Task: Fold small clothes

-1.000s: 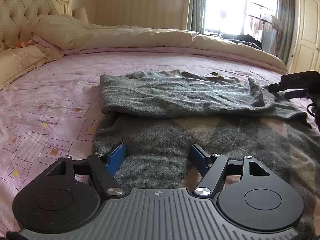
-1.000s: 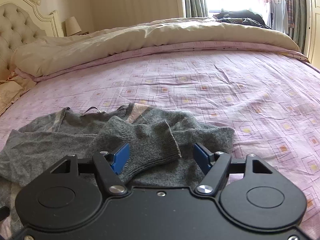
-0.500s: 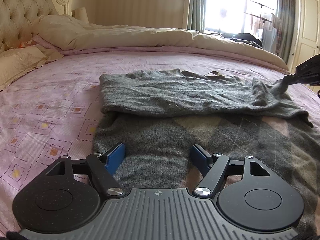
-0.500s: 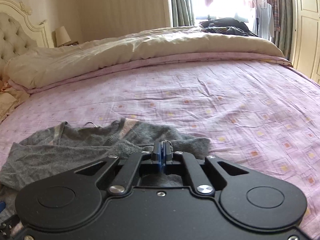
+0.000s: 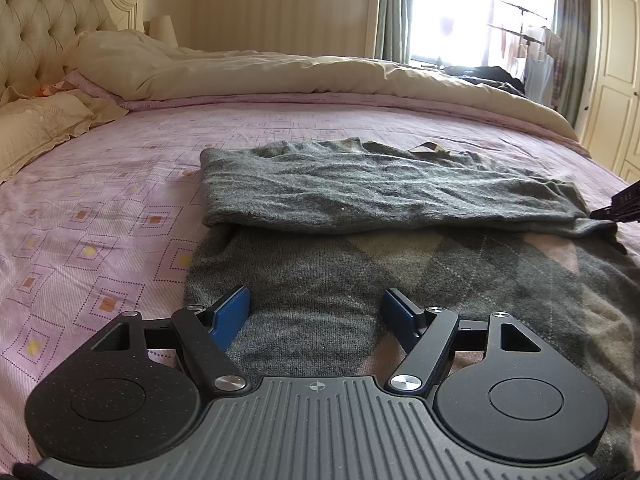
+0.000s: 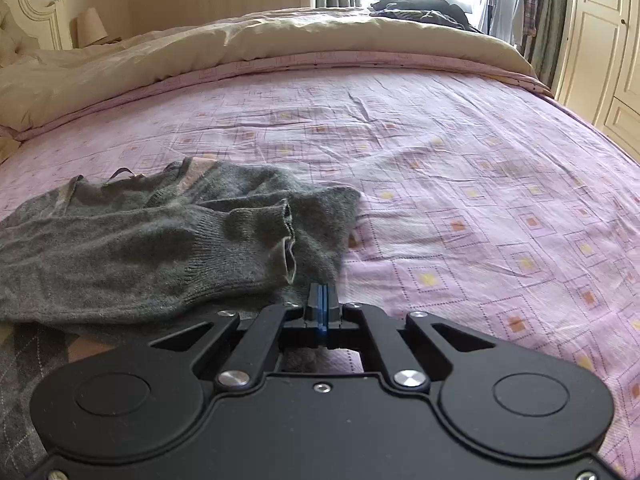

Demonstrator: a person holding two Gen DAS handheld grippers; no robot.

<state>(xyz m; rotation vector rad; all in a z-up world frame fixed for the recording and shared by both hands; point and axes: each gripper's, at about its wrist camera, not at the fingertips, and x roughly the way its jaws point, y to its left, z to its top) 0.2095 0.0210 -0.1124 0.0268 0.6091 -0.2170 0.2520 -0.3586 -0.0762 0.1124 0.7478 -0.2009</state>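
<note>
Right wrist view shows the right gripper [image 6: 322,300] clenched at the sweater's [image 6: 120,248] edge just beside the sleeve cuff [image 6: 286,240], though whether knit sits between the pads is unclear. The sweater lies flat on the pink bedspread [image 6: 480,200], one sleeve folded across its body. Left wrist view adds what this misses: the left gripper [image 5: 316,312] spread wide over the hem, gripping nothing. Likely next: pinch the hem and fold upward.

Bright daylight from blown-out window [image 5: 472,20] (hazy glare), fisheye-bent edges, soft shadows
</note>
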